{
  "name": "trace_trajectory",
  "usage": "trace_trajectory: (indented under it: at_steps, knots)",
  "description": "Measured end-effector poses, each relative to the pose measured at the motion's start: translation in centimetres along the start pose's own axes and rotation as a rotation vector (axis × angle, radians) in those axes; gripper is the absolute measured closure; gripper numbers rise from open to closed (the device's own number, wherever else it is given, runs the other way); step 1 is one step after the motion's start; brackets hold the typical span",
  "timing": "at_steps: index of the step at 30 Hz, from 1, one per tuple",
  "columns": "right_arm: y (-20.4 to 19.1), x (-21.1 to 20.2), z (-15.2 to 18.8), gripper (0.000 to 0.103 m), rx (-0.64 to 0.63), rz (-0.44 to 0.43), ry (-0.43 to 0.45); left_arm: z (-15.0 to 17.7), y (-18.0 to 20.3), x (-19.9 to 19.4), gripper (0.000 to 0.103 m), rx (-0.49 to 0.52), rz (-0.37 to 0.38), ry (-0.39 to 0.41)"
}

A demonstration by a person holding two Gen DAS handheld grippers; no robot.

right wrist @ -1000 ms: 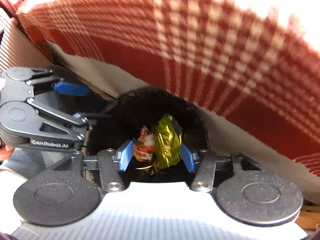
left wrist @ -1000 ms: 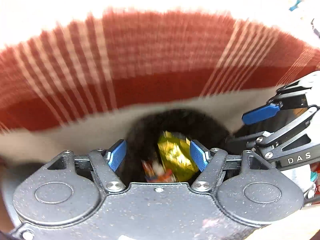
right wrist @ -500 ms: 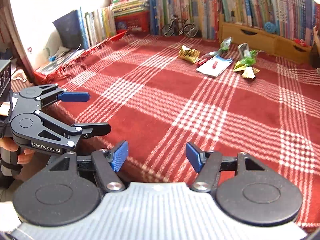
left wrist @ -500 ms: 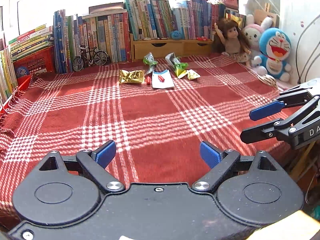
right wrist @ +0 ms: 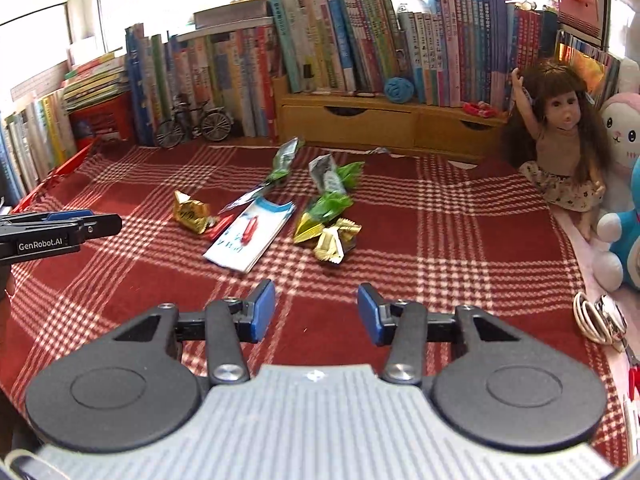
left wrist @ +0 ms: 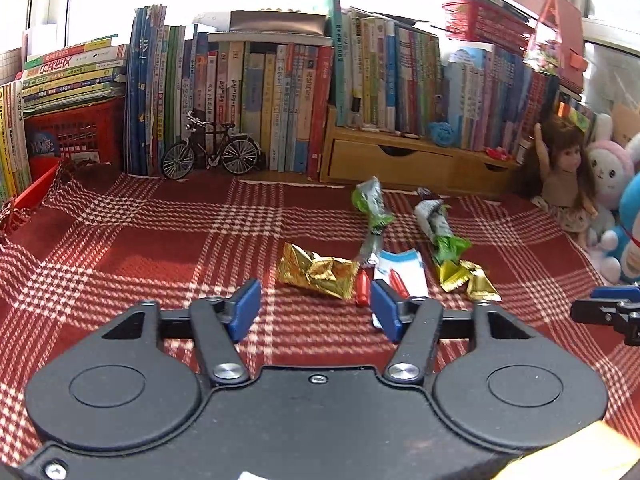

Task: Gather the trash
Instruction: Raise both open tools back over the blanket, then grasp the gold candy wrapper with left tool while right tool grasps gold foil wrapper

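Note:
Trash lies on the red plaid cloth (left wrist: 160, 248): a crumpled gold wrapper (left wrist: 316, 270) (right wrist: 190, 212), a white and blue packet (left wrist: 404, 276) (right wrist: 250, 240) with a small red piece (right wrist: 250, 232) on it, two green and silver wrappers (left wrist: 370, 206) (right wrist: 332, 178), and small gold wrappers (left wrist: 468, 276) (right wrist: 328, 236). My left gripper (left wrist: 316, 308) is open and empty just short of the gold wrapper. My right gripper (right wrist: 316, 312) is open and empty, a short way before the small gold wrappers. Each gripper shows at the edge of the other's view (left wrist: 584, 304) (right wrist: 106, 218).
Rows of books (left wrist: 280, 88) line the back, with a model bicycle (left wrist: 212, 152) and a wooden drawer box (left wrist: 400, 160) in front. A doll (right wrist: 556, 136) and plush toys (right wrist: 620, 160) stand at the right. Rings (right wrist: 596, 316) lie near the right edge.
A second ago both grippers hung over a dark bin holding wrappers. They rose to the table and have since moved forward toward the trash pile, both staying open.

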State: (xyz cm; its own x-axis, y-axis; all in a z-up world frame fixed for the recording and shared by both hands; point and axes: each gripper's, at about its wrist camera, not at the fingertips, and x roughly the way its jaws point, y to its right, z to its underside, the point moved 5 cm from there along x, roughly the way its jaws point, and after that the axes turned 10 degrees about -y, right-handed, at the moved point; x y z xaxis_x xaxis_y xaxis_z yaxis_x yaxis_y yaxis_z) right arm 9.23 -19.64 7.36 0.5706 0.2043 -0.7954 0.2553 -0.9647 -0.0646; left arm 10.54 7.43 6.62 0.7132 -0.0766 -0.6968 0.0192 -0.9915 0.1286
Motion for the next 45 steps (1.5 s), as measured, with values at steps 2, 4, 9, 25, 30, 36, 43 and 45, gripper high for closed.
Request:
trace_trajectory:
  at_steps: [2, 4, 9, 25, 30, 36, 43, 45]
  knots:
    - [0.7, 1.6, -1.2, 0.045, 0.013, 0.01, 0.002, -1.2, -0.2, 2.4, 0.016, -0.022, -0.043, 0.015]
    - [1.3, 3.4, -2.2, 0.045, 0.03, -0.002, -0.009, -2.0, 0.1, 4.5, 0.015, -0.013, -0.08, 0.026]
    - [2.3, 8.1, -3.6, 0.045, 0.094, -0.027, -0.07, -2.2, 1.5, 9.0, 0.008, 0.08, -0.116, -0.003]
    - [2.2, 15.2, -4.8, 0.061, 0.135, -0.062, -0.138, -2.3, 2.3, 14.8, 0.021, 0.114, -0.1, -0.068]
    - [2.7, 13.9, -4.4, 0.068, 0.155, -0.084, -0.126, -2.0, 2.1, 13.8, 0.047, 0.083, -0.049, -0.071]
    - [3.0, 11.9, -3.9, 0.072, 0.171, -0.101, -0.1, -1.6, 3.2, 11.0, 0.049, 0.166, -0.04, -0.025]
    - [2.4, 9.3, -3.3, 0.072, 0.164, -0.118, -0.077, -1.0, 4.3, 7.4, 0.05, 0.19, -0.002, -0.019]
    - [2.1, 8.5, -3.1, 0.072, 0.161, -0.124, -0.071, -0.6, 4.6, 6.4, 0.05, 0.188, 0.011, -0.03]
